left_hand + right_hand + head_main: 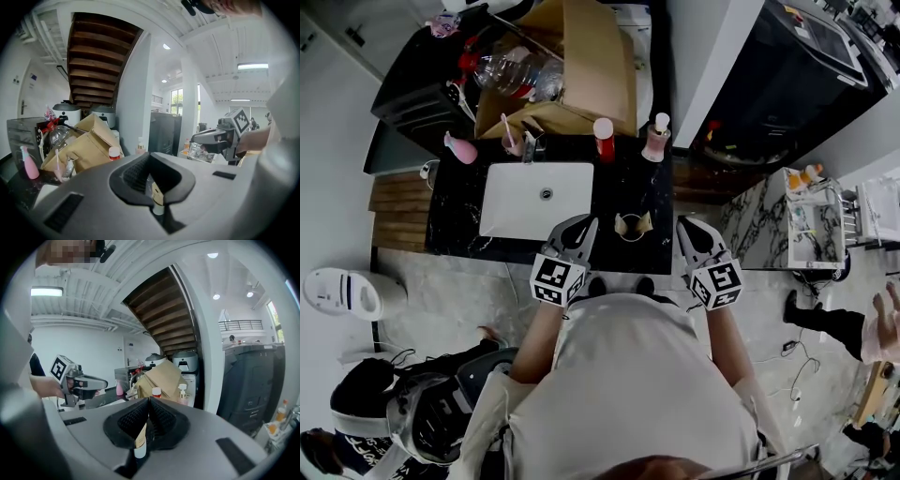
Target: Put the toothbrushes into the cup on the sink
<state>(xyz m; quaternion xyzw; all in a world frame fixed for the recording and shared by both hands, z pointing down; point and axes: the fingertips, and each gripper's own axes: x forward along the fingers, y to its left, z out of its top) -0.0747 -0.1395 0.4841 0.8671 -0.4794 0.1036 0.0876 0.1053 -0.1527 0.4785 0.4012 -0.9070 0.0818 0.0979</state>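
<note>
— The left claw [150,154]?
— Shut, tips pressed together, gripping nothing. Held at the near edge of the desk [455,220], just by the front right corner of the white basin [511,211].
— And the right claw [149,400]?
— Much the same: closed tip to tip, nothing in its grip. Also at the near edge, further right, well apart from the left one.
— Between the two?
— A tan cup [631,227], upright on the desk just right of the basin, touching neither claw.
— Whereabouts of the toothbrush [57,161]?
— Pink, upright at the back of the desk, beside the tap [530,142] and behind the basin. How it is kept upright: cannot tell. Well apart from the cup and from both claws.
— Elsewhere along the back?
— At the far left, a pink bottle [459,148]. Right of the tap, a red-capped bottle [604,139], then a pump bottle [656,139]. Behind those, an open cardboard box [581,66], with a clear plastic bottle [520,73] lying at its left side.
</note>
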